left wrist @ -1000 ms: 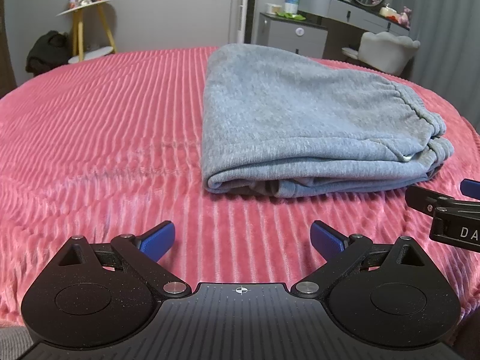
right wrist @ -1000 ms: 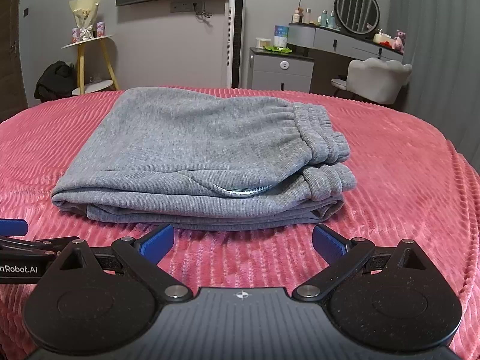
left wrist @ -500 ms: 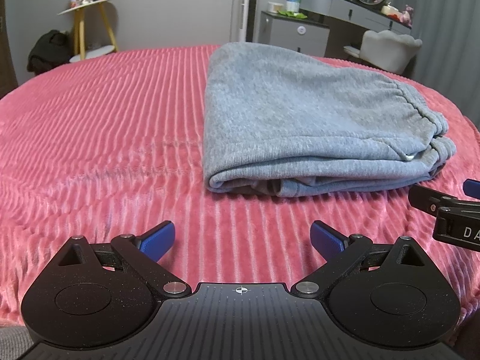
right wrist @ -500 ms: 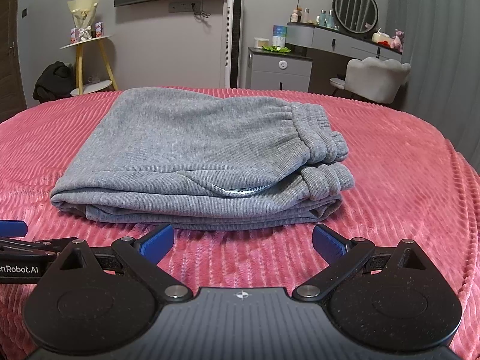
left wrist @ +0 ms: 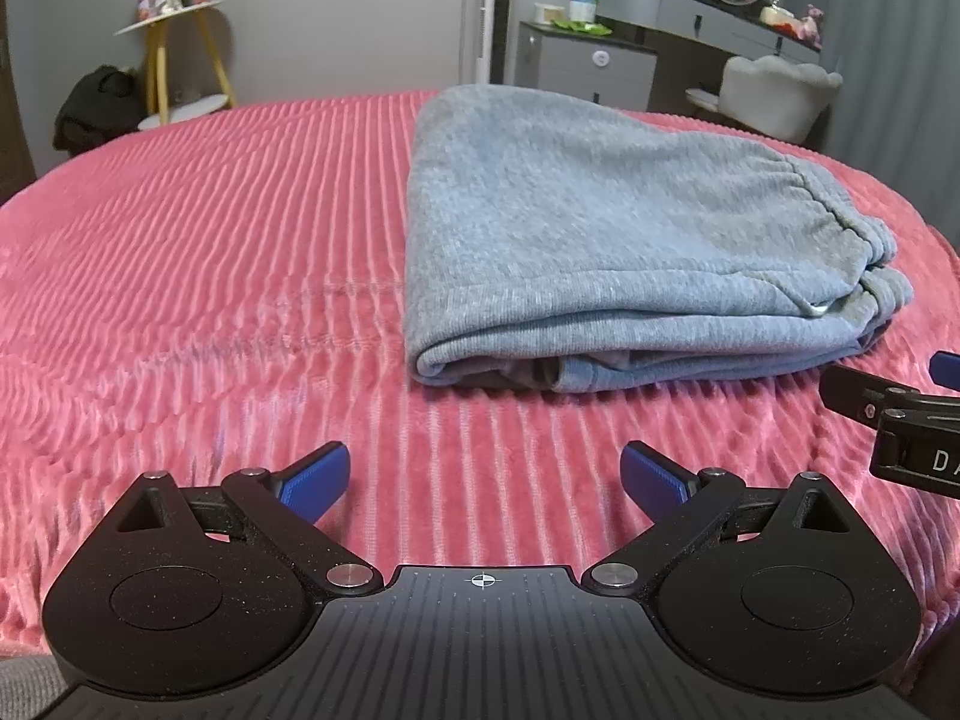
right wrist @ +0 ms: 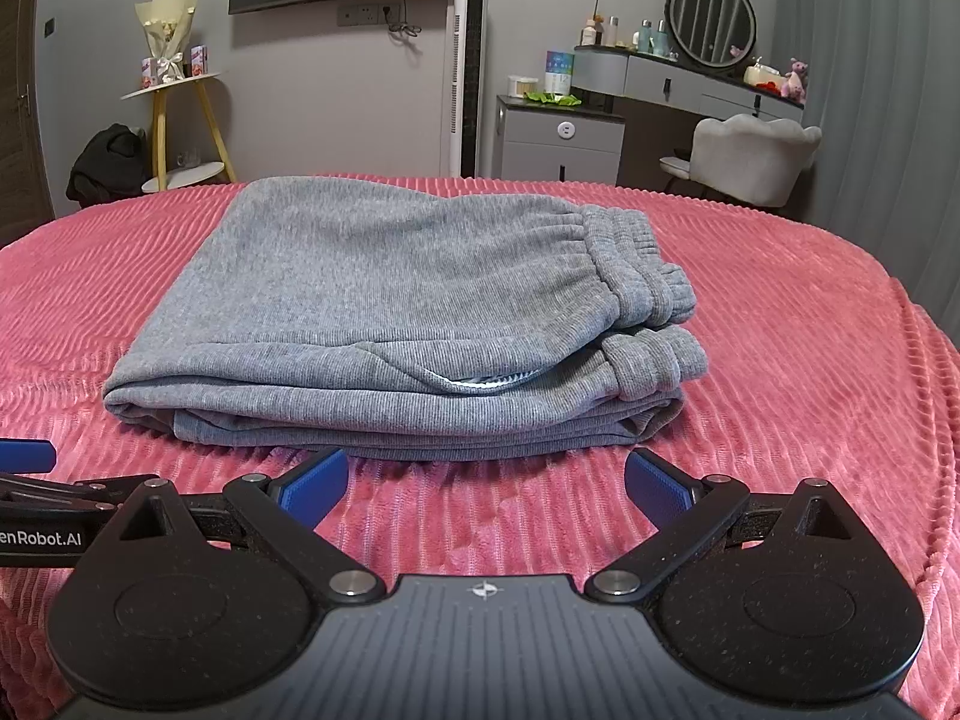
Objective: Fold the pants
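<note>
Grey sweatpants (left wrist: 606, 240) lie folded in a flat stack on the pink ribbed bedspread (left wrist: 198, 252), elastic waistband to the right. They also show in the right wrist view (right wrist: 396, 312), straight ahead. My left gripper (left wrist: 485, 477) is open and empty, low over the bedspread, short of the stack's near-left corner. My right gripper (right wrist: 486, 480) is open and empty, just short of the stack's near edge. Each gripper shows at the edge of the other's view: the right one (left wrist: 900, 420) and the left one (right wrist: 36, 498).
The bedspread (right wrist: 810, 360) drops off at the right edge. Beyond the bed stand a grey dresser (right wrist: 561, 141), a white chair (right wrist: 756, 159), a vanity with a round mirror (right wrist: 711, 15), a yellow-legged side table (right wrist: 180, 120) and a tall white tower fan (right wrist: 468, 72).
Both views have shifted slightly, the stack sitting a touch lower and nearer. Both grippers stay open and the pants have not moved.
</note>
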`<action>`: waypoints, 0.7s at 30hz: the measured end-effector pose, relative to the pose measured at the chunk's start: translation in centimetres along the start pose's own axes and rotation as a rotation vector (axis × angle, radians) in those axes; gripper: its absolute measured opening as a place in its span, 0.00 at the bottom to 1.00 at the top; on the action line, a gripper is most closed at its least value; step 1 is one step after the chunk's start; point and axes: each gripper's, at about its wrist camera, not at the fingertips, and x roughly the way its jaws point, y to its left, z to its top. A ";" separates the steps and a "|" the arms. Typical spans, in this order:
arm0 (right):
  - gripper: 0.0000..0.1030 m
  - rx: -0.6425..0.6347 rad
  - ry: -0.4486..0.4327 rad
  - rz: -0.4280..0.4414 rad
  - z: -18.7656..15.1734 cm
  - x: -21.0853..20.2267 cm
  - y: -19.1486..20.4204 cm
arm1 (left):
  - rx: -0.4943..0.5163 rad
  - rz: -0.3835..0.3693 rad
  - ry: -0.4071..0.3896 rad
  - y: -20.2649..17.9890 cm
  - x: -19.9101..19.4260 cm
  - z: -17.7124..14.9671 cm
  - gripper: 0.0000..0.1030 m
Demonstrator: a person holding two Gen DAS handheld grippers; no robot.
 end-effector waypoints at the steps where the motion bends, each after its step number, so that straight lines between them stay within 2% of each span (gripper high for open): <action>1: 0.96 0.001 -0.001 0.000 0.0 0.0 0.0 | 0.001 0.001 -0.001 0.0 0.0 0.0 0.98; 21: 0.96 -0.009 0.001 -0.003 0.0 -0.2 0.4 | -0.014 0.005 0.004 0.1 0.0 -0.1 0.98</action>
